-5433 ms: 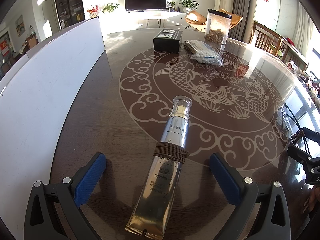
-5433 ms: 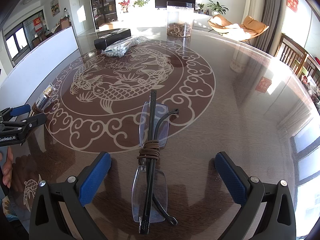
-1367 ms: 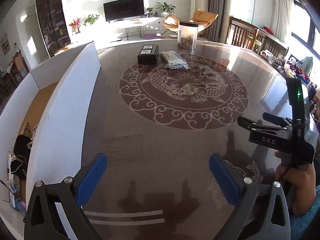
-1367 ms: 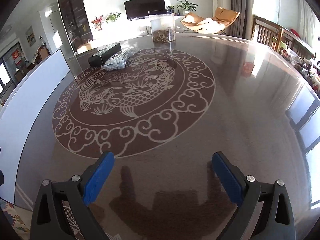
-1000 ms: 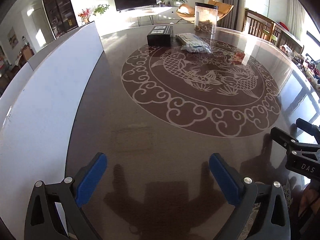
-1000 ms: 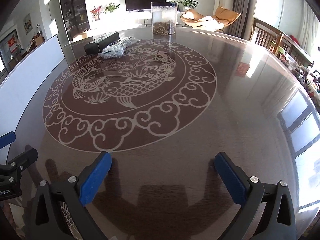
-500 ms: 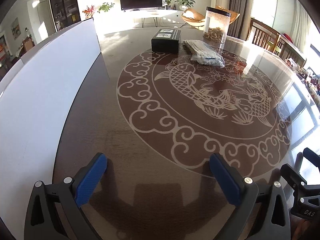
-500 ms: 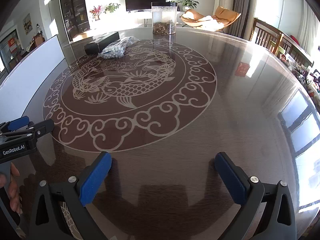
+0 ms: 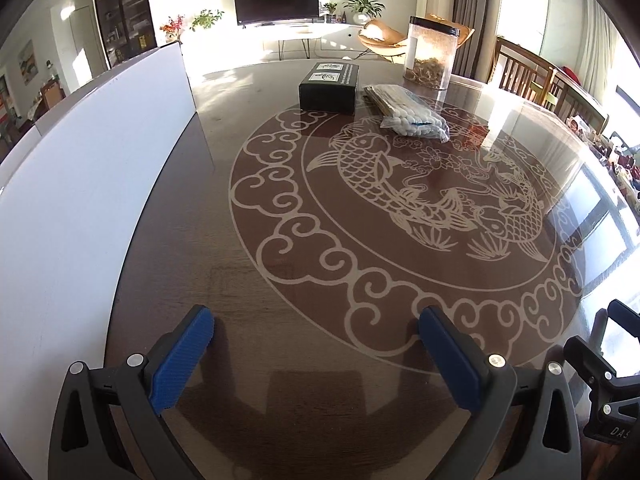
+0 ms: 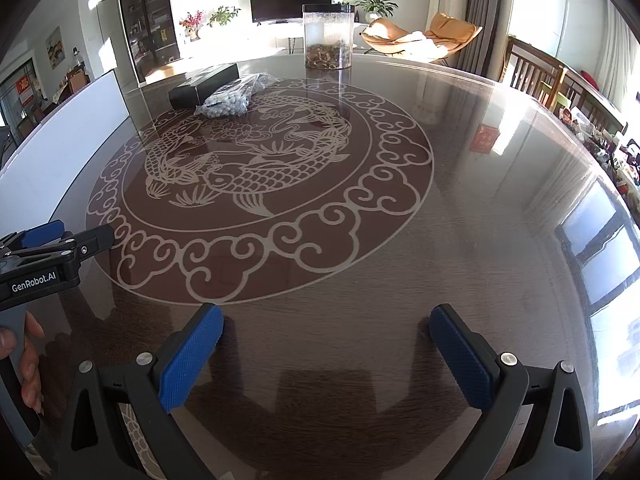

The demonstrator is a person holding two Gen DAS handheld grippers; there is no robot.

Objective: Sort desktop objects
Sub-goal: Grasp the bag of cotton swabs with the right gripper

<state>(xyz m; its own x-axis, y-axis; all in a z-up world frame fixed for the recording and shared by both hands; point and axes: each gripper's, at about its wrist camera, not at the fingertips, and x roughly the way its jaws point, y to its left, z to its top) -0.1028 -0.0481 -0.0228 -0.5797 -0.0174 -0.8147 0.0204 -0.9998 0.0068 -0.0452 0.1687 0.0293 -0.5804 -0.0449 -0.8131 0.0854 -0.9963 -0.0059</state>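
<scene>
With the jaws of both the left gripper [image 9: 316,354] and the right gripper [image 10: 326,350] released and empty over the near counter [image 10: 460,200], the step looks like reaching for the far-side black box [image 9: 329,87] or bag of white beads [image 9: 412,118].

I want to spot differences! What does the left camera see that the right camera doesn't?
Only the left camera shows the picture labels on top of the black box. Only the right camera shows a hand holding the left tool. Both show the clear jar, the bag of white beads and the fish-patterned table.
</scene>
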